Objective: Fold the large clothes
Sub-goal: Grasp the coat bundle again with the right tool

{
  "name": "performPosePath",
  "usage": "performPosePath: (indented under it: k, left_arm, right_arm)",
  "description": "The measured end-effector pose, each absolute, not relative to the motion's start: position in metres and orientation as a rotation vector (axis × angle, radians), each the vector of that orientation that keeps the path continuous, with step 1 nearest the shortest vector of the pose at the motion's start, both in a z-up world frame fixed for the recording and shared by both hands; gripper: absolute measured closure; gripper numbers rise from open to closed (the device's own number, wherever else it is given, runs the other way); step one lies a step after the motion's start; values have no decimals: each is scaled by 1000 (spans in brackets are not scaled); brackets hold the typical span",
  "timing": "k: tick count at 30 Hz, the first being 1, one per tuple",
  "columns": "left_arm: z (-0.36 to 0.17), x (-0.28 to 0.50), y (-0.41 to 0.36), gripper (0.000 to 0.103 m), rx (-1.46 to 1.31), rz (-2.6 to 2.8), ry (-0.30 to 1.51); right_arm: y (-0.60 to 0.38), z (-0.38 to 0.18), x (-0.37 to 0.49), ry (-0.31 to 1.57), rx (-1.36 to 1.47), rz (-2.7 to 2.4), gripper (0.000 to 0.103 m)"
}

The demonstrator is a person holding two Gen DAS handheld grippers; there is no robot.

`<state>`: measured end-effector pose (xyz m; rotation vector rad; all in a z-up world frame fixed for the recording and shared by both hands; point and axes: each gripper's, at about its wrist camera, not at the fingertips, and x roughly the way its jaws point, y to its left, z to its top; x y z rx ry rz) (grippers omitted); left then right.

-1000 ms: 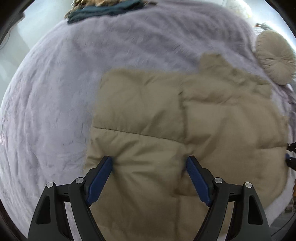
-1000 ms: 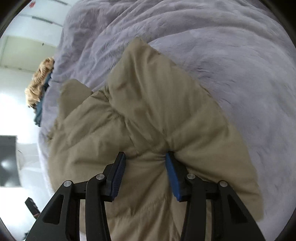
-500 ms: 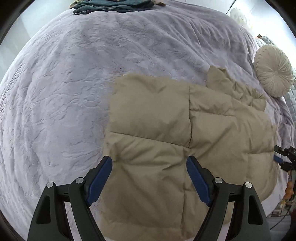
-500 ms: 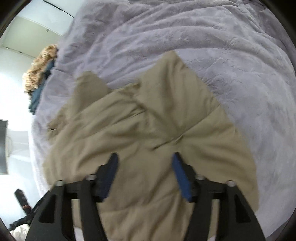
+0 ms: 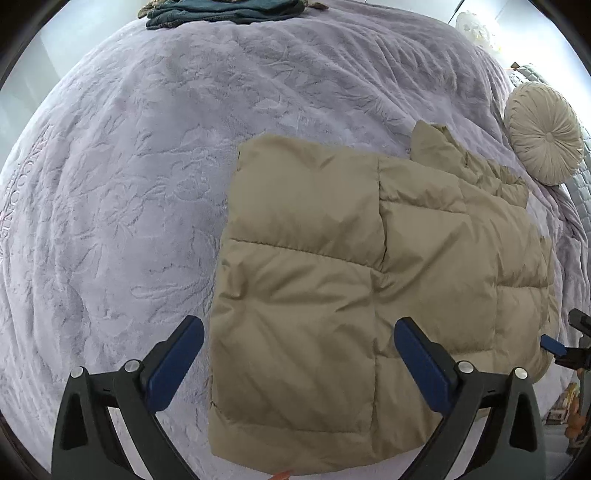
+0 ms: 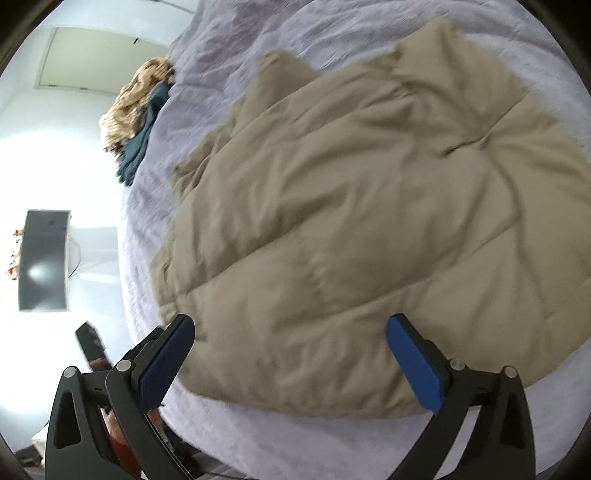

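Note:
A tan quilted puffer jacket point(image 5: 369, 273) lies folded flat on a lavender bedspread point(image 5: 147, 177). It also fills the right wrist view point(image 6: 362, 221), with its collar end toward the far side. My left gripper point(image 5: 299, 354) is open and empty, held above the jacket's near edge. My right gripper point(image 6: 290, 350) is open and empty, held above the jacket's edge by the bed's side. The right gripper's blue tip shows at the right edge of the left wrist view point(image 5: 554, 345).
A round cream cushion point(image 5: 543, 133) sits at the bed's far right. Folded dark teal and tan clothes point(image 5: 221, 9) lie at the far edge, also visible in the right wrist view point(image 6: 140, 110). A dark screen point(image 6: 44, 260) hangs on the wall beyond the bed.
Both grippers have let go of the jacket, opened wider and pulled back and up from it. The jacket now lies flat and still.

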<state>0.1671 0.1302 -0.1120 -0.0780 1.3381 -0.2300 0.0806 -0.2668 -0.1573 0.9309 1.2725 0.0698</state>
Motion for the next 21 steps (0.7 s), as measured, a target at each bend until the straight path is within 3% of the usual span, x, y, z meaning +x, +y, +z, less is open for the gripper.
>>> performPosePath:
  k: [8, 10, 11, 12, 21]
  left_arm:
    - [-116, 167, 135, 0, -14, -246, 1337]
    - [-119, 165, 139, 0, -12, -252, 1329]
    - [-119, 167, 143, 0, -22, -282, 1329]
    - [-123, 170, 146, 0, -40, -312, 1334]
    - [-177, 197, 173, 0, -357, -683, 1488]
  right_arm:
    - [-237, -148, 89, 1342, 808, 67, 4]
    - [-235, -149, 91, 1342, 813, 55, 33]
    - [-235, -151, 93, 1358, 803, 38, 66]
    - [-234, -154, 95, 1374, 796, 27, 90]
    - [-216, -156, 114, 1311, 678, 62, 92]
